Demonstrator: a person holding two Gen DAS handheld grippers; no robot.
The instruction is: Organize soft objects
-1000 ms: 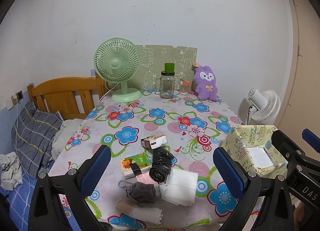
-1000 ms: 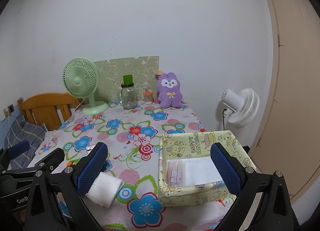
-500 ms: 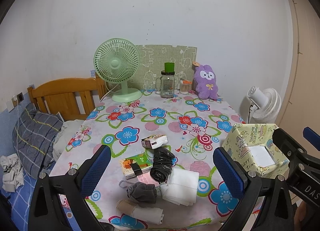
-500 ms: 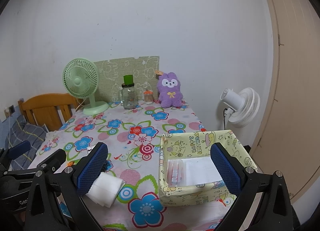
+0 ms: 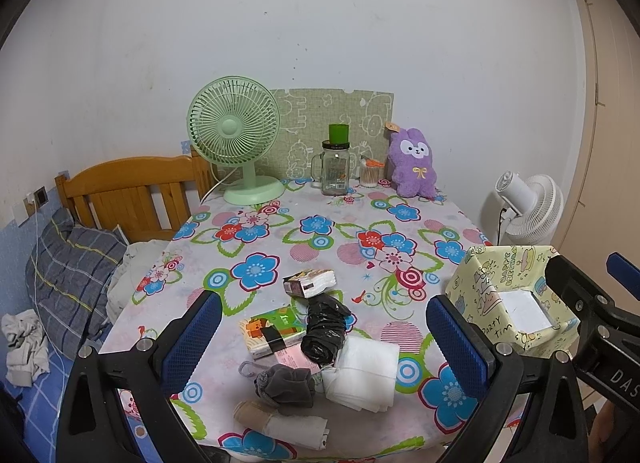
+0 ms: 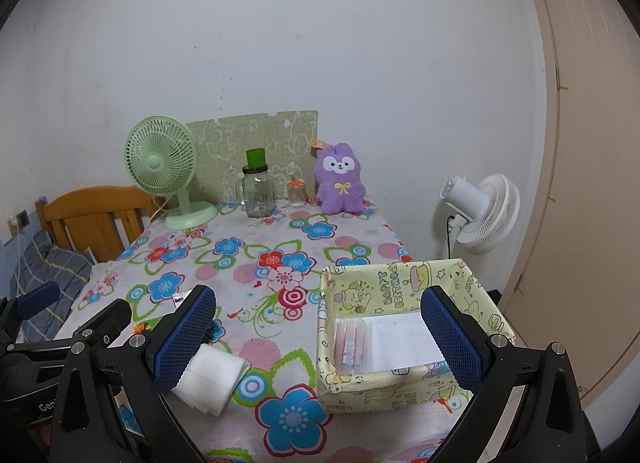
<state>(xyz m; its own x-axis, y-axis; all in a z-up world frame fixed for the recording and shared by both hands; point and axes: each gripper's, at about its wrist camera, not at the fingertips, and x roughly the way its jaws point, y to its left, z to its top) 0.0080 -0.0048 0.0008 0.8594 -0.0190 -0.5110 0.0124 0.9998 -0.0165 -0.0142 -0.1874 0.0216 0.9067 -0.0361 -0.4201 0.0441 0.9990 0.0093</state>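
Near the tabletop's front edge, the cloth pile (image 5: 320, 347) lies under my wide-open, empty left claw (image 5: 320, 339); right claw (image 6: 320, 335), likewise empty, frames the box (image 6: 404, 287).

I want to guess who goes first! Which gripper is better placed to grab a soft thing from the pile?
Probably left. The left gripper is open, framing the grey sock and white cloth; the right gripper faces the yellow box.
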